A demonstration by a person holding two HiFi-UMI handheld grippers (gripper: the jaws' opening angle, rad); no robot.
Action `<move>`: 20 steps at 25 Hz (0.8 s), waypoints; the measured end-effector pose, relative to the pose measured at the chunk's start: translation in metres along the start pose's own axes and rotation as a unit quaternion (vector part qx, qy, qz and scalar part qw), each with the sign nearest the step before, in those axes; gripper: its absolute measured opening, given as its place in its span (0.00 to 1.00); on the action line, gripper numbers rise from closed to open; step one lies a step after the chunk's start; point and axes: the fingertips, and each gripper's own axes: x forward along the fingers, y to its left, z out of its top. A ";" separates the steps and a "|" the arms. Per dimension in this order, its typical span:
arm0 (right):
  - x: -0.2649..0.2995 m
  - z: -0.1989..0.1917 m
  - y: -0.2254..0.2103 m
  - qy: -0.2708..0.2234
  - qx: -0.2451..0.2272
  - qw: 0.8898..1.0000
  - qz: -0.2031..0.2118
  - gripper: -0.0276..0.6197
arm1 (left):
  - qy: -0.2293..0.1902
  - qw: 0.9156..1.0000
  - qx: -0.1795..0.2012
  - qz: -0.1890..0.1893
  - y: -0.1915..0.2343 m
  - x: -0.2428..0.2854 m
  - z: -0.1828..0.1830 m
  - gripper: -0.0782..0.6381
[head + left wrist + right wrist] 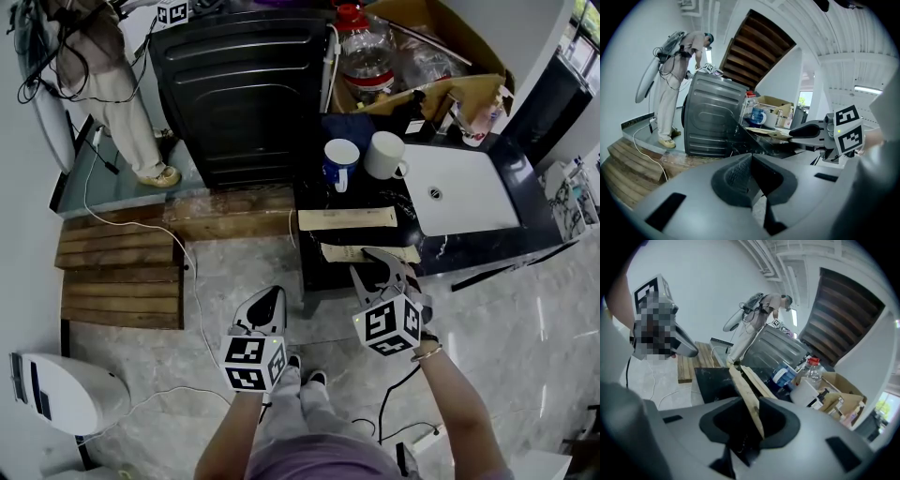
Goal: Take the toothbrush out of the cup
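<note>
Toothbrush pkt (746, 392) sits btwn right tongs (752, 420), spread apart; left tongs (751, 173) closed, empty.

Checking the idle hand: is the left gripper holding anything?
No, the left gripper has its jaws pressed together with nothing between them.

No text can be read; the paper sleeves (347, 218) on the counter (534, 220) may carry print, too small.

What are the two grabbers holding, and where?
Nothing is gripped. The left gripper is shut and empty. The right gripper stands open around the near end of a tan paper packet, not squeezing it.
</note>
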 end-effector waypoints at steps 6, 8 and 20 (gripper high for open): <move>0.004 -0.001 0.007 0.019 0.006 0.999 0.030 0.23 | 0.000 1.000 0.000 -0.003 0.003 0.001 0.000 0.11; 0.004 0.001 0.009 0.019 0.008 0.999 0.039 0.25 | -0.001 1.000 0.001 -0.004 0.004 0.002 0.002 0.11; -0.011 0.005 0.007 -0.003 0.081 0.995 0.053 0.30 | -0.004 1.000 0.013 -0.019 -0.003 0.008 0.013 0.11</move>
